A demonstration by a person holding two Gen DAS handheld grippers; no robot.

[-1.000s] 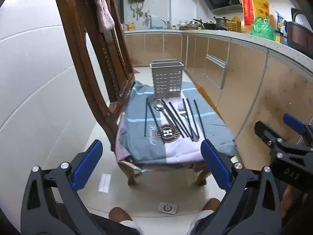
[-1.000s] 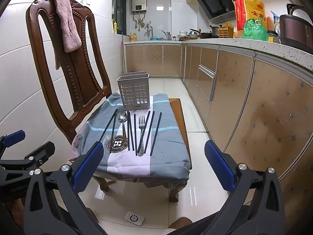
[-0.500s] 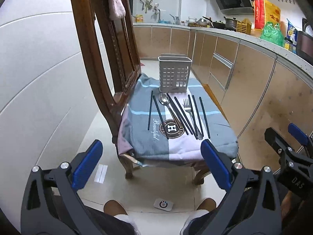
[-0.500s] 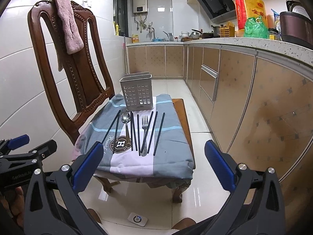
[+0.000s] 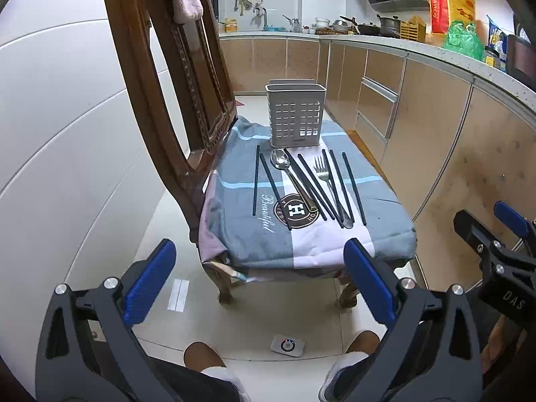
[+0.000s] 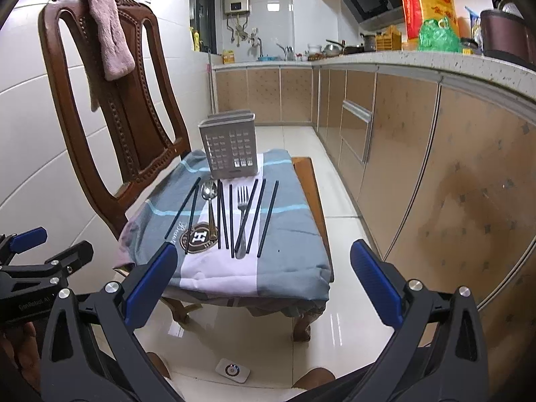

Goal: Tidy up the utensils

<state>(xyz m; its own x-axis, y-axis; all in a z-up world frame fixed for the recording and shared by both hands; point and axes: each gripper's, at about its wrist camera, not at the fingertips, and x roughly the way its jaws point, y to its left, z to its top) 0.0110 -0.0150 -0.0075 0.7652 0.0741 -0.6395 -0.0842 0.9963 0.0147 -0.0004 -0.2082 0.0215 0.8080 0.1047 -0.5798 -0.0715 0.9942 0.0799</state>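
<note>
A grey slotted utensil holder (image 5: 296,114) (image 6: 231,145) stands at the far end of a cloth-covered chair seat (image 5: 311,244) (image 6: 288,268). In front of it lie a spoon (image 5: 281,161) (image 6: 208,191), a fork (image 5: 322,171) (image 6: 242,201) and several dark chopsticks (image 5: 353,188) (image 6: 268,217) side by side. My left gripper (image 5: 259,284) is open and empty, well short of the seat's near edge. My right gripper (image 6: 263,284) is open and empty too, also short of the seat.
The wooden chair back (image 5: 174,77) (image 6: 110,100) rises at the left with a pink towel (image 6: 109,26) over it. Kitchen cabinets (image 5: 435,140) (image 6: 418,154) run along the right. A small round-buttoned device (image 5: 287,346) (image 6: 232,370) lies on the tiled floor by the person's feet.
Both grippers have moved closer to the chair and risen a little; the utensils look larger and more from above. Both stay open. Nothing on the seat has moved.
</note>
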